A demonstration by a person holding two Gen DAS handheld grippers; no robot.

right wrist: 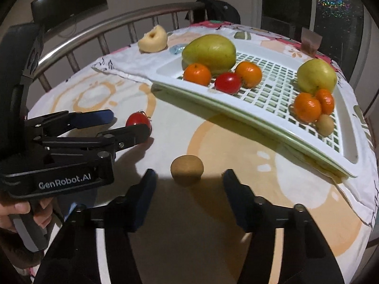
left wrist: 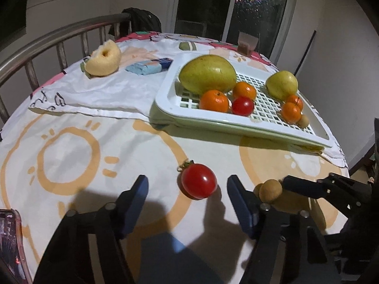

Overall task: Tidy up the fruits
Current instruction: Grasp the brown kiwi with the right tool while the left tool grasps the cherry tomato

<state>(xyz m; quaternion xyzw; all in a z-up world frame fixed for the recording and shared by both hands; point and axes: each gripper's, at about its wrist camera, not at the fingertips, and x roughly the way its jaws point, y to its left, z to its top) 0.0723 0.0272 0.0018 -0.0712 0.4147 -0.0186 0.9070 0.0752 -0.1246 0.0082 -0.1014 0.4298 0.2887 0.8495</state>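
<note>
On the tablecloth (left wrist: 71, 156) | tomato (left wrist: 198, 181) between left gripper (left wrist: 187, 184) jaws, untouched | brown fruit (right wrist: 187, 168) just ahead of right gripper (right wrist: 189, 182), jaws apart, empty

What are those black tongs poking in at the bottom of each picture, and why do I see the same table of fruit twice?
They are two hand-held grippers, one in each of a person's hands, each with a camera looking along its fingers. So one picture is taken from the left gripper, the other from the right gripper.

On the patterned tablecloth sits a white slotted tray holding a large green fruit, a smaller one, oranges and a tomato.

Two fruits lie loose: a red tomato between the left fingers, and a small brown fruit just ahead of the right ones. Neither is gripped yet; gaps show on both sides.
</note>
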